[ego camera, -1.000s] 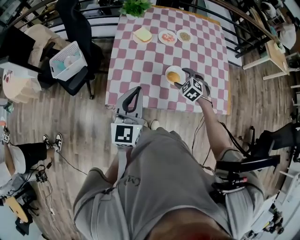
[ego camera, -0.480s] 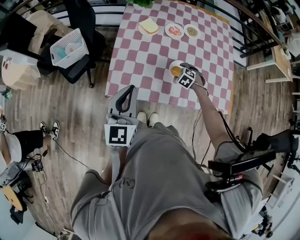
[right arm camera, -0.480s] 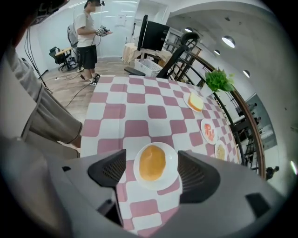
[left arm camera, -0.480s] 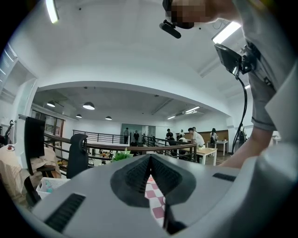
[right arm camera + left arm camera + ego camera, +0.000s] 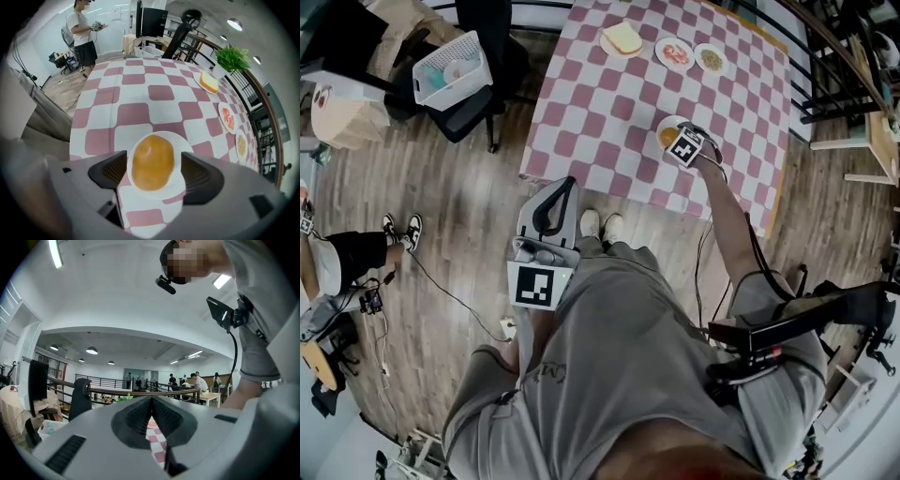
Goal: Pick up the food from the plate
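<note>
Bun is lying on a white plate, on the right half of the table, nearer the near edge than the far one. The cloth is showing pink and white checks.

Right gripper is hovering over the plate with its jaws open. One jaw is sitting on each side of the bun and they are not closing on it. White plate is showing between the bun and the right-hand jaw. I cannot tell whether the left-hand jaw is touching. In the head view the right gripper is covering the near side of the plate, and the arm is reaching out to it.

Left gripper is showing its jaws closed together with nothing between them. It is being held low, off the table, in front of the person's shorts, pointing towards the table's near edge.

Three more dishes are lining the far edge, well apart from the bun: a bread slice and two small plates. A plant is standing at the far edge beside the bread.

Left of the table a white basket is resting on a dark chair. Further left a seated person is partly showing.
</note>
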A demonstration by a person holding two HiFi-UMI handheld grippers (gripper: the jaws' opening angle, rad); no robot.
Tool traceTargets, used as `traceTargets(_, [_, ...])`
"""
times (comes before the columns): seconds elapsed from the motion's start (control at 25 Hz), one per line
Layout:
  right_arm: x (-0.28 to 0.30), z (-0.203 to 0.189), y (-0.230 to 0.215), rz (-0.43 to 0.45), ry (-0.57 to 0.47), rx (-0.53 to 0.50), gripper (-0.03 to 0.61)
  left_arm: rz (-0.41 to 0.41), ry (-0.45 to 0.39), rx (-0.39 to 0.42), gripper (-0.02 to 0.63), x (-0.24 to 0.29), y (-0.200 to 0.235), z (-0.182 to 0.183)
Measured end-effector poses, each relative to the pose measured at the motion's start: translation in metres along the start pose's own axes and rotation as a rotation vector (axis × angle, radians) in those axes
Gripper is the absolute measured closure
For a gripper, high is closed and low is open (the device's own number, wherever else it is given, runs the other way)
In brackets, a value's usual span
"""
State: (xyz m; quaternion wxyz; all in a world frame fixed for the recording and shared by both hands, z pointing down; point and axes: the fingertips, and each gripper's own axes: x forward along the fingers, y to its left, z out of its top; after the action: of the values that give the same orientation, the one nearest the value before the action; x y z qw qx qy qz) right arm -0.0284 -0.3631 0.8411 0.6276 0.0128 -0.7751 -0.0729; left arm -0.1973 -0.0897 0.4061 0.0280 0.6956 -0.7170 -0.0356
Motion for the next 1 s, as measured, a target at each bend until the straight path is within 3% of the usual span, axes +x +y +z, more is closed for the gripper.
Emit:
traceTargets(0.28, [0.020,0.001,0.000,0.038,0.021,0.016,0.229,-0.020,0.000,0.007,0.606,-0.001,-0.006,0.001])
traceTargets(0.48, [0.026,0.000,-0.002,0.013,0.031,0.019,0.227,-0.011,0.000,0.004,0.606,0.000,-0.005,0.003])
traceTargets(0.68, [0.023,-0.016,-0.009,0.071,0.093,0.160,0.230,-0.009,0.004,0.017,0.606,-0.001,-0.006,0.002])
traceTargets(1.0, [0.033,-0.007,-0.004,0.048,0.022,0.150,0.230,-0.013,0.008,0.017,0.606,0.003,-0.009,0.000])
